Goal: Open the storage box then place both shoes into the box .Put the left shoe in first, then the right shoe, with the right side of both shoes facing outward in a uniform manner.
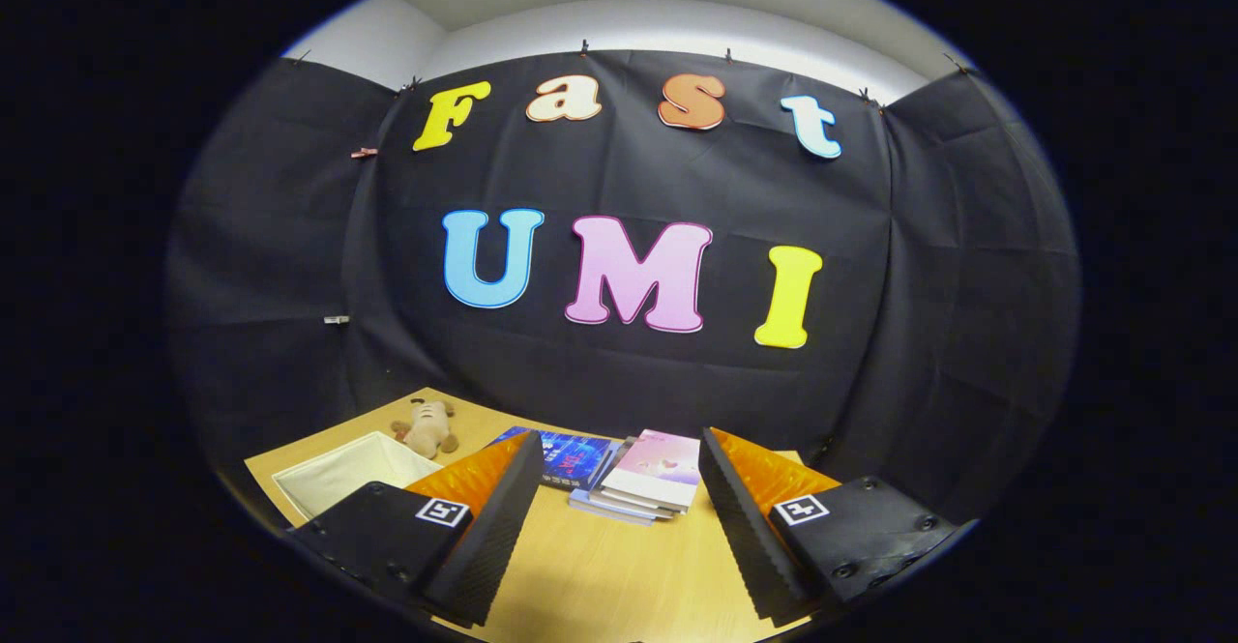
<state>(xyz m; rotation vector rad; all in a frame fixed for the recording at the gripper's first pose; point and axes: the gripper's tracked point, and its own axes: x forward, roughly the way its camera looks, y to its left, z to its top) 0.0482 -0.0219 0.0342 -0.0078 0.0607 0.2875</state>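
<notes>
Storage box (338, 474), a pale fabric bin with its top already open and its inside bare as far as the view reaches, sits on the wooden table (600, 575) beyond and to the left of the left finger, partly hidden behind it. No shoes lie in it, so the placing part of the task looks not yet begun.

Just behind the box lies a small plush toy (426, 427), and between the fingers, further along the table, a stack of books (643, 483) rests beside a blue book (571, 457), the two touching or overlapping.

The gripper (619, 527) hovers above the table with its fingers spread wide and nothing between them.

Risks, as I judge them: the box walls look soft, so a shoe pushed against the rim could fold the wall in or slide the whole box toward the table edge, which is close on its left. The plush toy sits near enough to be knocked off. Because the box lies off to one side, a hurried swing could clip its near corner with the left finger. Mixing up shoe order or facing is the other likely slip.
</notes>
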